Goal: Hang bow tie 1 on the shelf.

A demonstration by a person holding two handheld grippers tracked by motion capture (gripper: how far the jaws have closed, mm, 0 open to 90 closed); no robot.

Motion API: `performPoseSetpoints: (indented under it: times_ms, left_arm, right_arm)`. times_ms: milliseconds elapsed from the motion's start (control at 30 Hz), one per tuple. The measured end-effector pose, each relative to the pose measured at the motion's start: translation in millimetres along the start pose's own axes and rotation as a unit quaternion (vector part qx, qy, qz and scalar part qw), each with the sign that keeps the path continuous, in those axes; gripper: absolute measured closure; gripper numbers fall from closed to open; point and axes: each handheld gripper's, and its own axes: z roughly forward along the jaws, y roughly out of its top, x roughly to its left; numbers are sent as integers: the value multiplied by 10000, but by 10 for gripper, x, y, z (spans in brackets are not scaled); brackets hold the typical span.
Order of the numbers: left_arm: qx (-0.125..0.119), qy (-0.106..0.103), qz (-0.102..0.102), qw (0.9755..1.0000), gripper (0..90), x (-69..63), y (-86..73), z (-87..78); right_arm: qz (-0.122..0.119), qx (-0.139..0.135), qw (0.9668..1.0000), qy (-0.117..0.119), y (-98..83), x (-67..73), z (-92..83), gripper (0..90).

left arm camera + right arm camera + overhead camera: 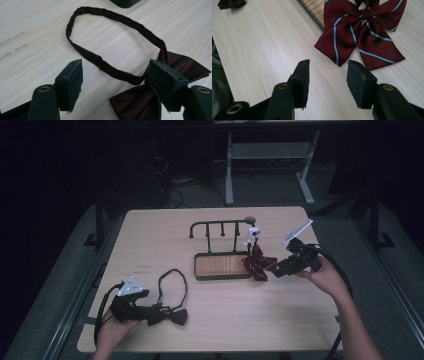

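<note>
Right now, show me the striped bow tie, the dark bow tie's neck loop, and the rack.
striped bow tie point(362, 32), right gripper view, centre of the bow.
neck loop point(120, 20), left gripper view, top band.
rack point(220, 223), high view, top rail.

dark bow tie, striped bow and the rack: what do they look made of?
Dark bow tie: woven fabric with a slight satin sheen and a stitched band. Striped bow: matte woven cloth, visible weave. Rack: likely black-coated metal rods; its tray shows wood grain.
</note>
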Motion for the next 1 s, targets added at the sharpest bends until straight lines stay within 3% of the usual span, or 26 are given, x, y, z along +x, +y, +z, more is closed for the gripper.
performPoseSetpoints:
  times_ms: [433, 1000]
  left_arm:
    - [15, 3, 42, 10000, 293, -8, 1, 15]
    - [61, -10, 97, 9999, 294, -17, 6, 25]
  right_arm:
    - [35, 142, 9998, -105, -163, 79, 77, 472]
    - [-72, -16, 9998, -171, -335, 260, 150, 449]
